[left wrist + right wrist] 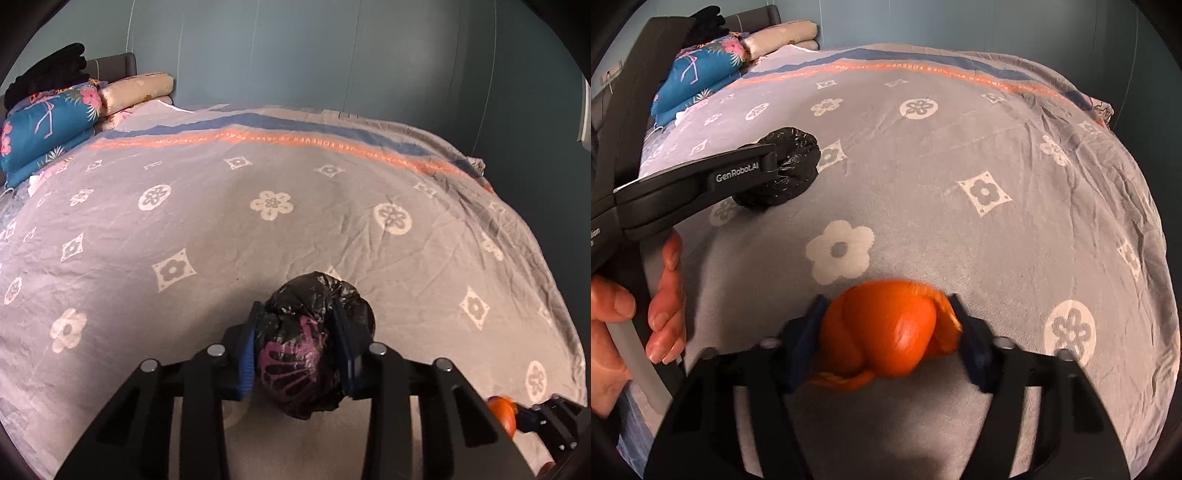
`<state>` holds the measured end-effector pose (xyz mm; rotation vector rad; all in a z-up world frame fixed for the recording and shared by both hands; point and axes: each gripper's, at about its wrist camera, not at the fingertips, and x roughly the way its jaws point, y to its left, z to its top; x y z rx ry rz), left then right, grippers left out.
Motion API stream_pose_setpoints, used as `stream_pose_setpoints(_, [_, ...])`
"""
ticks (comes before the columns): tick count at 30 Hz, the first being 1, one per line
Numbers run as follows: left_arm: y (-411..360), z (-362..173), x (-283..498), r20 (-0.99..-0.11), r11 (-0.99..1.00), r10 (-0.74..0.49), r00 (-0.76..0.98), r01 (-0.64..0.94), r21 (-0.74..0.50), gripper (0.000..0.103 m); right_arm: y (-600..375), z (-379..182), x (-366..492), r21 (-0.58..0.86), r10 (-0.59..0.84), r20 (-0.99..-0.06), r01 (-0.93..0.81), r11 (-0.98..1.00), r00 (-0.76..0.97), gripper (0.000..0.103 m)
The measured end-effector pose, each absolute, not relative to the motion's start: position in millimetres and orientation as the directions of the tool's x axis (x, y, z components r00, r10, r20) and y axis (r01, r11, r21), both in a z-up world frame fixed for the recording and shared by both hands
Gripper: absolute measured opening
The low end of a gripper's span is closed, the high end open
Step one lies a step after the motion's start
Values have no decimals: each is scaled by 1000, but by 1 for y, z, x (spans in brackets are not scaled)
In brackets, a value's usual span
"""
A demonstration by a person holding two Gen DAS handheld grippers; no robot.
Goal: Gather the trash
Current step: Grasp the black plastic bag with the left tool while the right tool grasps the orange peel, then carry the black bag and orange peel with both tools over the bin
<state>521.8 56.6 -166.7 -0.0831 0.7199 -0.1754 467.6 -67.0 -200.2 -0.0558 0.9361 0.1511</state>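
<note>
- Your left gripper (pixel 299 354) has black linkage arms, silver pivot screws and ribbed blue pads.
- Your right gripper (pixel 888 332) matches it.
- White "GenRobot.AI" lettering marks the left gripper's side.

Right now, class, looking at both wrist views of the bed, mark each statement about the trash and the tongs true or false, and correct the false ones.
1. The left tongs grip a black plastic bag bundle. True.
2. The right tongs hold a blue bottle. False: they clamp a crumpled orange bag.
3. Both bundles sit on a grey flowered bedspread. True.
4. The folded blue floral quilt lies between the two bundles. False: it sits far off by the headboard.
</note>
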Motion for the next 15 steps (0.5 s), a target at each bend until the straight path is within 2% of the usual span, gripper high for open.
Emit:
stream_pose_setpoints(6, [80,-148,494,-645,974,-220,732,127,-188,32,-70,-191,464,50,120,-806,-136,989,580,34])
stream_pose_setpoints(15, [115,-101,420,-620,943,-266,738,66,-326,33,-84,-139,425,147,229,-760,-182,972,608,30])
